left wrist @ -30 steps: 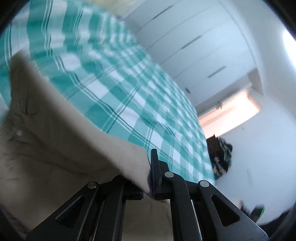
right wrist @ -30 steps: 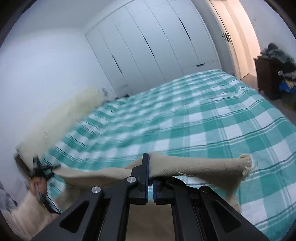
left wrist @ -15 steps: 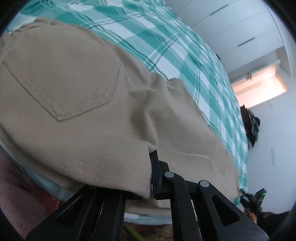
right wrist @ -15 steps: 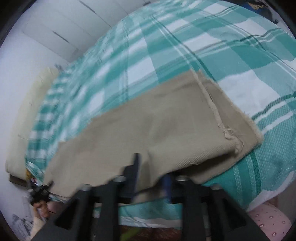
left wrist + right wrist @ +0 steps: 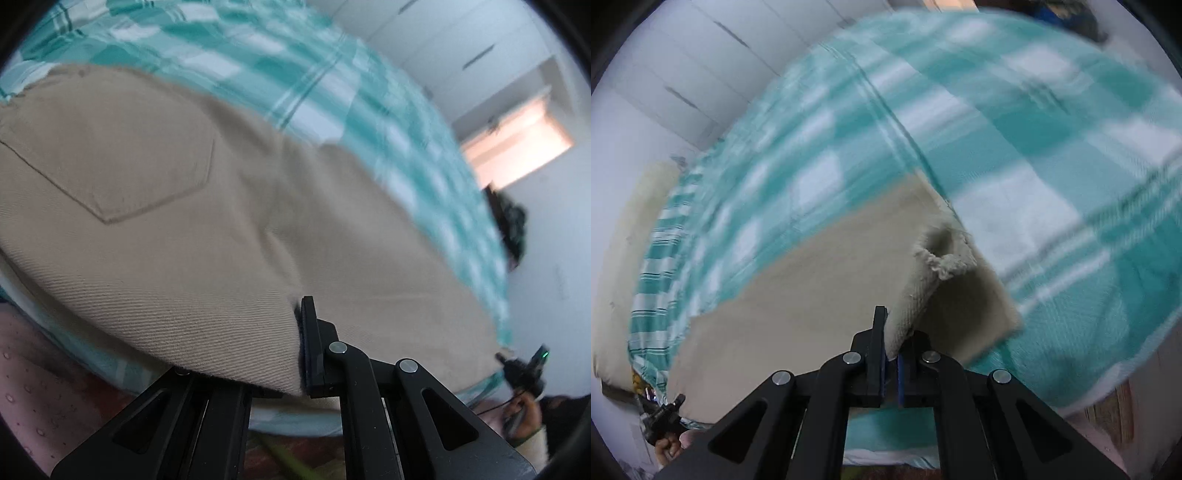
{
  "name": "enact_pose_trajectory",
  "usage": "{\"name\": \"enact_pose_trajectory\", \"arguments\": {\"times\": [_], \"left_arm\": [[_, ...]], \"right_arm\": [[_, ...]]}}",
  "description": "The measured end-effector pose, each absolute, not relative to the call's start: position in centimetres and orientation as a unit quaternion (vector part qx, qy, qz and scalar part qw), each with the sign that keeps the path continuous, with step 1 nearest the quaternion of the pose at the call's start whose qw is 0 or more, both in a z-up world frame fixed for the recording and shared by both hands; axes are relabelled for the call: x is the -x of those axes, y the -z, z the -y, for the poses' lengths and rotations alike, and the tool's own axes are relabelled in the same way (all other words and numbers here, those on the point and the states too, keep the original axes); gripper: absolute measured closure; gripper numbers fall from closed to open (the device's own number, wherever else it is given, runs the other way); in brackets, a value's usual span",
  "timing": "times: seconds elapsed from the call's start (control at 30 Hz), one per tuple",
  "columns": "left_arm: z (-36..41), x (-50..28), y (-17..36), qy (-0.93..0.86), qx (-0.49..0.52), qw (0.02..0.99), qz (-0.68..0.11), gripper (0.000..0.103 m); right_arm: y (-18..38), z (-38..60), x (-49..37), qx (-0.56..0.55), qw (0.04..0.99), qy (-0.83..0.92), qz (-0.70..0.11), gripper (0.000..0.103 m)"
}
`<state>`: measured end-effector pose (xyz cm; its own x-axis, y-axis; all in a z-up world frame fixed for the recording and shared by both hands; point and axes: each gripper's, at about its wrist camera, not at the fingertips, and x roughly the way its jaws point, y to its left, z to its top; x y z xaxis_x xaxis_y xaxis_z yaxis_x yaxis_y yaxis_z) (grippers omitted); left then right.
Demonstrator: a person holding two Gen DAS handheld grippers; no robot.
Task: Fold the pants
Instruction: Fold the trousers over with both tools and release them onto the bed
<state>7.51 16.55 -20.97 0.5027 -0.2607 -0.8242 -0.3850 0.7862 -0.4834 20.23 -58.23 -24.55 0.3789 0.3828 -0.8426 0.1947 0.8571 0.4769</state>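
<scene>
Left wrist view shows the tan pants (image 5: 229,229) spread along the near edge of the bed (image 5: 325,81), back pocket up, with the left gripper (image 5: 301,343) clenched on a fold of the cloth near the seat. From the right wrist view, the right gripper (image 5: 892,354) pinches the frayed hem end of a leg, which lifts off the layer beneath and leaves a dark gap under it. Both hands appear to be laying the garment flat before the fold proper, so the step would go best with the two ends kept taut between them and lowered evenly, so that the raised hem settles square on the lower leg rather than bunching or sliding over the mattress edge. Each gripper points steeply down toward the bedspread from the near side, the two well apart along the length of the pants; each view catches the other hand far off at a lower corner.
</scene>
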Motion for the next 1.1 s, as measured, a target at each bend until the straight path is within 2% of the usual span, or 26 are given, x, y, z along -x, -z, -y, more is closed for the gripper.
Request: {"name": "enact_pose_trajectory", "arguments": {"times": [0.27, 0.33, 0.37, 0.4, 0.43, 0.47, 0.5, 0.53, 0.63, 0.73, 0.87, 0.93, 0.97, 1.0, 1.07, 1.1], "left_arm": [[-16.7, -7.3, 21.2, -0.045, 0.328, 0.799, -0.502, 0.099], [-16.5, -7.4, 20.8, -0.053, 0.318, 0.797, -0.512, 0.092], [-16.4, -7.2, 20.3, -0.058, 0.312, 0.793, -0.52, 0.089], [-16.3, -7.0, 20.1, -0.062, 0.31, 0.79, -0.525, 0.084], [-16.2, -6.4, 19.4, -0.069, 0.302, 0.787, -0.533, 0.069], [-16.2, -5.8, 18.8, -0.078, 0.295, 0.787, -0.536, 0.055], [-16.4, -4.4, 17.6, -0.101, 0.282, 0.792, -0.532, 0.051], [-16.5, -3.4, 16.6, -0.119, 0.275, 0.798, -0.522, 0.05], [-16.8, -1.7, 12.8, -0.155, 0.251, 0.831, -0.472, 0.05], [-15.7, -3.9, 11.1, -0.135, 0.208, 0.862, -0.443, 0.042], [-13.7, -8.4, 14.3, -0.084, 0.175, 0.864, -0.464, 0.038], [-13.2, -10.4, 17.9, -0.084, 0.166, 0.833, -0.521, 0.038], [-13.0, -10.8, 19.4, -0.09, 0.161, 0.819, -0.544, 0.042], [-12.5, -10.9, 20.3, -0.096, 0.148, 0.81, -0.559, 0.043], [-11.3, -10.2, 18.9, -0.099, 0.124, 0.821, -0.548, 0.041], [-10.6, -10.1, 17.9, -0.087, 0.125, 0.827, -0.541, 0.041]], "right_arm": [[25.5, 58.1, -20.1, -0.254, 0.782, -0.043, -0.567, 0.1], [25.5, 58.4, -20.2, -0.262, 0.78, -0.039, -0.567, 0.099], [25.3, 58.6, -20.1, -0.258, 0.782, -0.036, -0.566, 0.095], [24.9, 58.8, -19.8, -0.257, 0.785, -0.033, -0.562, 0.083], [24.1, 59.1, -19.3, -0.252, 0.791, -0.022, -0.558, 0.076], [23.0, 59.6, -18.7, -0.251, 0.798, -0.014, -0.548, 0.061], [22.3, 60.1, -18.2, -0.249, 0.804, -0.008, -0.539, 0.05], [21.2, 60.8, -17.4, -0.237, 0.815, 0.013, -0.528, 0.048], [18.1, 61.5, -15.8, -0.158, 0.853, 0.056, -0.495, 0.048], [16.7, 59.4, -16.6, -0.133, 0.867, -0.019, -0.479, 0.048], [17.8, 54.5, -19.6, -0.138, 0.846, -0.126, -0.499, 0.049], [20.5, 53.5, -21.2, -0.139, 0.82, -0.141, -0.537, 0.049], [22.0, 53.8, -21.8, -0.142, 0.808, -0.133, -0.557, 0.049], [23.6, 54.5, -22.3, -0.146, 0.792, -0.111, -0.582, 0.054], [25.3, 56.9, -22.3, -0.178, 0.779, -0.073, -0.596, 0.074], [25.1, 58.5, -21.7, -0.226, 0.781, -0.069, -0.579, 0.073]]}}
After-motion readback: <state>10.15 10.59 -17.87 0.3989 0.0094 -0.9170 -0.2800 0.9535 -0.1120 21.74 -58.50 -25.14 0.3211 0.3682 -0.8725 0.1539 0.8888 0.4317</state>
